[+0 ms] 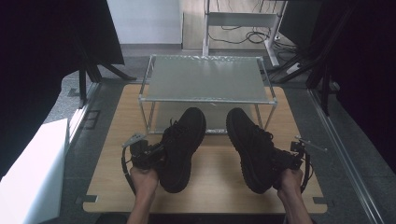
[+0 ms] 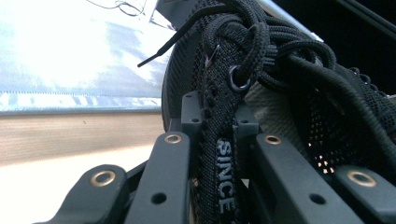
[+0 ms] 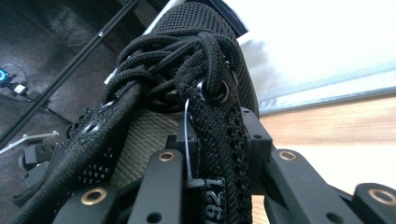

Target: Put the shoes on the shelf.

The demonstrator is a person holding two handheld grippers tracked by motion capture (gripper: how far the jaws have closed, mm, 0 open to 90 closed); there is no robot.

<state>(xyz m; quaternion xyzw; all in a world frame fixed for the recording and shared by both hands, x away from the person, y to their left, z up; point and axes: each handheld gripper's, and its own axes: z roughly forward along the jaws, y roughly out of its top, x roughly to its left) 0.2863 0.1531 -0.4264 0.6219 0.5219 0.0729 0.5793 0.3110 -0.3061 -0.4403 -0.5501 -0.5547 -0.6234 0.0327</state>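
The left gripper (image 1: 152,154), at lower left of the high view, is clamped on the collar of the left shoe (image 1: 182,147); the right gripper (image 1: 285,161), at lower right, grips the collar of the right shoe (image 1: 250,147) the same way. Each is held by a hand (image 1: 144,179) entering from the bottom edge. Both shoes are black knit, toes pointing up the frame toward a rack (image 1: 205,79) with a frosted top shelf, standing at the far end of the wooden table (image 1: 210,186).

The left gripper view brings detail the high view lacks: the jaws pinch a woven strip (image 2: 224,177) reading "SINCE" in white letters, just below a metal eyelet (image 2: 236,77) and a knot of thick laces (image 2: 261,42) at upper centre. One lace end sticks out toward upper left.

The right gripper view shows its jaws pressed on a matching strip (image 3: 212,200) with the digits "921" legible; any further characters are cut off. A thin clear plastic loop (image 3: 188,140) runs along the strip. At lower left of that frame, the left gripper (image 3: 35,154) appears far off over dark floor.
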